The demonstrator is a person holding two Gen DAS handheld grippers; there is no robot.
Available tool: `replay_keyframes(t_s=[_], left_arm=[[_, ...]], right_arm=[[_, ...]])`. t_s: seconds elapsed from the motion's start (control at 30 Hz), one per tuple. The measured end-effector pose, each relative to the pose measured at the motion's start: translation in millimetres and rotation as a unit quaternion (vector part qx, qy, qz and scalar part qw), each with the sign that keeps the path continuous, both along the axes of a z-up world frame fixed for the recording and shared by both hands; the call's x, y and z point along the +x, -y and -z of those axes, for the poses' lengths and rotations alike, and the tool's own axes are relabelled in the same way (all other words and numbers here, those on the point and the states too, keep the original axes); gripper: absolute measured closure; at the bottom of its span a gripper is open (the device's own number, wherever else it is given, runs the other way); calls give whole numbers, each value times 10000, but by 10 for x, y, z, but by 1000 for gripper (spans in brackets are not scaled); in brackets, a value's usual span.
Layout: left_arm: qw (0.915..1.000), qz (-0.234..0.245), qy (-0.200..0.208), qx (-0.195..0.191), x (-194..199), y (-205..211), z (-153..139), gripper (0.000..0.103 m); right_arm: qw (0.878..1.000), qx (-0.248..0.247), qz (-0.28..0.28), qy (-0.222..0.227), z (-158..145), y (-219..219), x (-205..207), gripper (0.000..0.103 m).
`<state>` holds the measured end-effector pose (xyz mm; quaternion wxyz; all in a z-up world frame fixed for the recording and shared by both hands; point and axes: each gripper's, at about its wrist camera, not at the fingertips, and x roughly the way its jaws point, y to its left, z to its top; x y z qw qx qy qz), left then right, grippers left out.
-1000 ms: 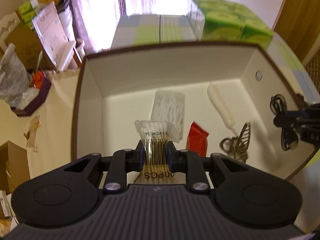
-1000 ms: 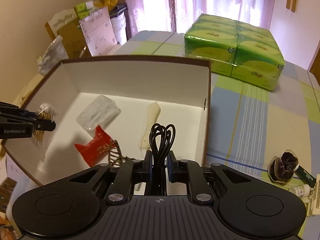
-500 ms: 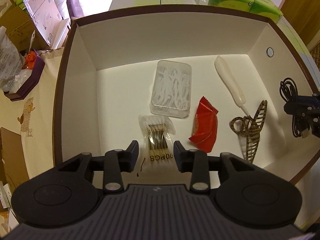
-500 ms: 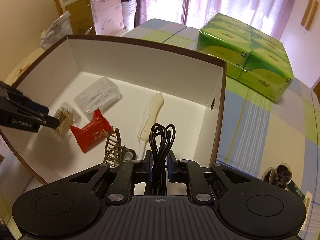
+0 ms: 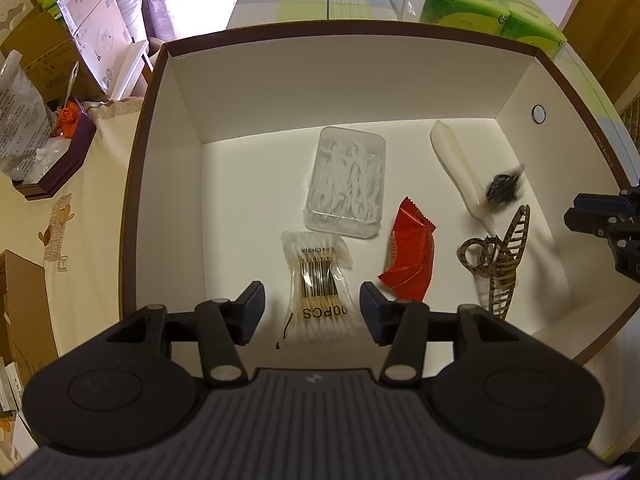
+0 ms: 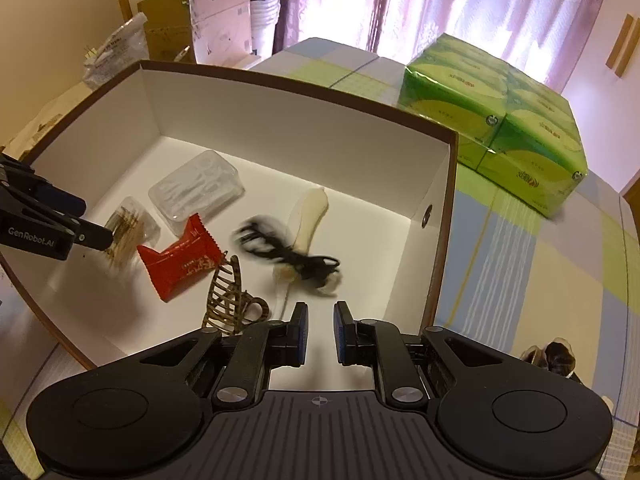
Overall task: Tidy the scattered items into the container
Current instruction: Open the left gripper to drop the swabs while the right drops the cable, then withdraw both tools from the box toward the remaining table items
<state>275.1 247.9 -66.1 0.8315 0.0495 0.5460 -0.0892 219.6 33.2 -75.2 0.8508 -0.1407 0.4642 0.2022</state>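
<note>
Left wrist view, left claw (image 5: 312,306): jaws spread wide and empty, hanging just above the box floor.
Left wrist view, box (image 5: 360,68): a white-lined container with a brown rim, open at the top, standing on the worktop (image 5: 288,0).
Left wrist view, cotton swab packet (image 5: 318,288): lies flat on the box floor between the spread fingers, touching neither; this item counts as put away.
Left wrist view, other contents: a clear floss pick case (image 5: 347,186), a red wrapper (image 5: 410,258), a cream shoehorn-like piece (image 5: 456,164) and a tortoiseshell hair clip (image 5: 498,258) all lie inside the box.
Left wrist view, black cable (image 5: 502,188): a blurred dark bundle over the cream piece, apparently mid-fall or just landing.
Right wrist view, right claw (image 6: 320,326): jaws apart with nothing between them, held over the near edge of the box.
Right wrist view, black cable: blurred, lying across the cream piece inside the box, so it too is in.
Right wrist view, still outside: a dark hair scrunchie (image 6: 550,356) sits on the checked worktop to the right of the box, well apart from it; something small beside it is cut off by the frame edge.
Right wrist view, green tissue pack (image 6: 496,124): stands behind the box; whether it belongs to the tidying cannot be told.
Progress: most items appear stowed; judging from this, the scrunchie and its neighbour remain.
</note>
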Motion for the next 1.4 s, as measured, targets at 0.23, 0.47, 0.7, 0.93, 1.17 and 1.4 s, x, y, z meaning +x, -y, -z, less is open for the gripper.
replay_keyframes(t_s=[0.23,0.47,0.7,0.93,1.17,1.4], left_arm=[[9999,-11,101,-52,-85,23,-88,43],[9994,-30,336,-92,-250,82,-273,29],[9971,-101,755,-49,-452,146,-566,12],[9957,-244,897,-56,-651,187,-703,5],[9957,-355,858,-53,-844,242,-707,2],[9960,-428,783,-51,-1053,322,-685,2]], right_arm=[[9998,179,-117,57,-65,-1,-80,86],[9987,470,-135,141,-148,29,-207,86],[9954,841,43,452,-290,87,-364,0],[9921,950,-12,821,-376,88,-518,0],[9921,971,-69,795,-407,160,-703,0],[9926,974,-153,712,-407,255,-896,0]])
